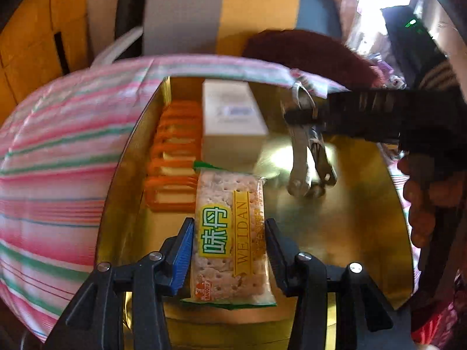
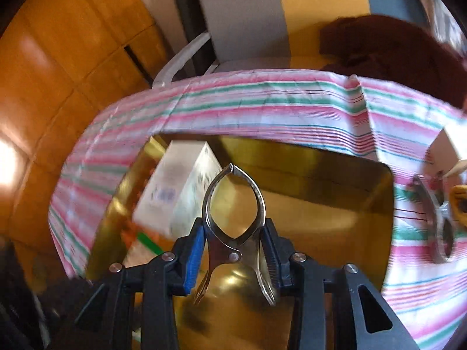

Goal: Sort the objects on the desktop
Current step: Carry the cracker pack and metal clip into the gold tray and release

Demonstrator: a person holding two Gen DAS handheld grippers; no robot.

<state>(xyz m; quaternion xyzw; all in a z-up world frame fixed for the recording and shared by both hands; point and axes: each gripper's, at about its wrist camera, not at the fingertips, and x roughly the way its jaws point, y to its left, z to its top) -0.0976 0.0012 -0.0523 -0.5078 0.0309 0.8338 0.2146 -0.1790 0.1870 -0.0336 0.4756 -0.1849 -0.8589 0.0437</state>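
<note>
A gold tray (image 1: 335, 227) lies on a pink striped cloth. My left gripper (image 1: 229, 250) is shut on a cracker packet (image 1: 230, 233) with a yellow label, held low over the tray's near part. My right gripper (image 2: 233, 250) is shut on a metal clip (image 2: 233, 213) and holds it over the tray (image 2: 321, 204). In the left wrist view the same clip (image 1: 309, 157) hangs from the right gripper (image 1: 303, 116) above the tray's right half. A white box (image 1: 230, 116) and orange clips (image 1: 175, 160) lie in the tray's far left part.
The striped cloth (image 2: 262, 108) covers the table. A second metal clip (image 2: 437, 224) lies on the cloth right of the tray. A grey chair (image 2: 242, 20) and a dark red cloth (image 2: 394, 46) are behind the table. Wooden floor lies to the left.
</note>
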